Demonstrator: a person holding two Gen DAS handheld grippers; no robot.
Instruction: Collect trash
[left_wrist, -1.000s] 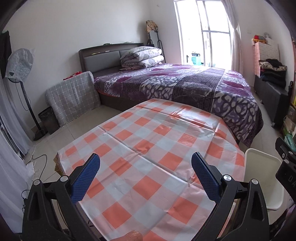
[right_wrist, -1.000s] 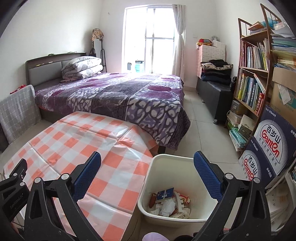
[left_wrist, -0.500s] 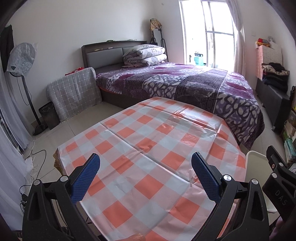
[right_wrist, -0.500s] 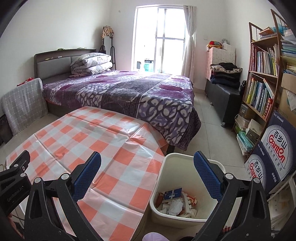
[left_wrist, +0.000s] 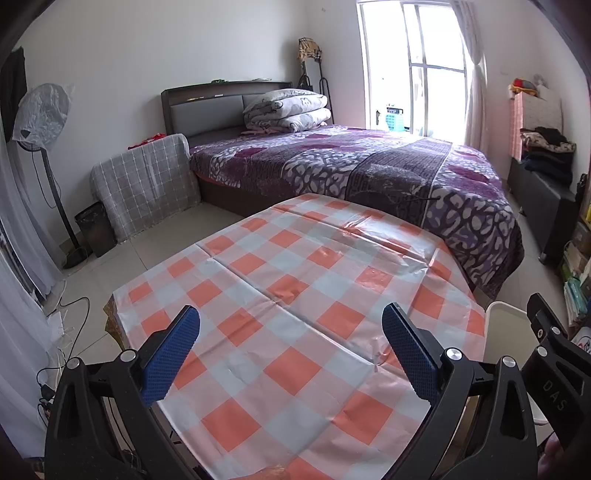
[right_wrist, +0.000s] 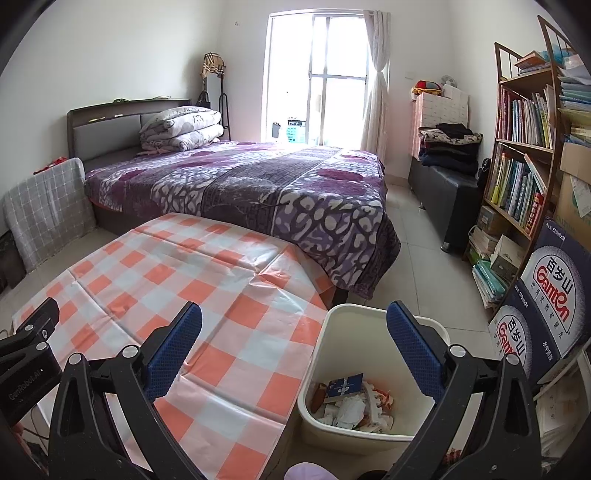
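**Bedroom lot: two hand-held grippers over checked table, bin of trash alongside**

Item 1. Left gripper (left_wrist: 291, 350): blue-padded fingers spread wide, nothing between them, poised above the table (left_wrist: 295, 295). Lower frame cut off by the black gripper body.

Item 2. Right gripper (right_wrist: 294, 350): fingers likewise spread wide and empty, one finger over the table edge, the other over the bin (right_wrist: 332, 325).

Item 3. Bin, cream plastic, on the floor just beside the table's corner. Contains the trash (right_wrist: 347, 400): crumpled white paper, a dark blue card or packet, orange scraps. Print on the packet too small to read. Near wall partly hidden by the right gripper's arm. In the left view only a sliver of rim (left_wrist: 502, 317) shows.

Item 4. Writing: cartons (right_wrist: 550, 295) at the right marked "Ganten" with Chinese characters; "GenRobot.AI" on the neighbouring gripper body, bottom left of the right view; "DAS" on the one at the right edge of the left view.

Item 5. Table: orange, white and grey checked plastic cloth, creased, glossy.

Item 6. Room: bed (right_wrist: 240, 184) with purple patterned cover and folded quilt; bright window (right_wrist: 325, 81); bookshelf (right_wrist: 524, 147), partly cut off; covered standing fan (left_wrist: 40, 122); pale tiled floor.
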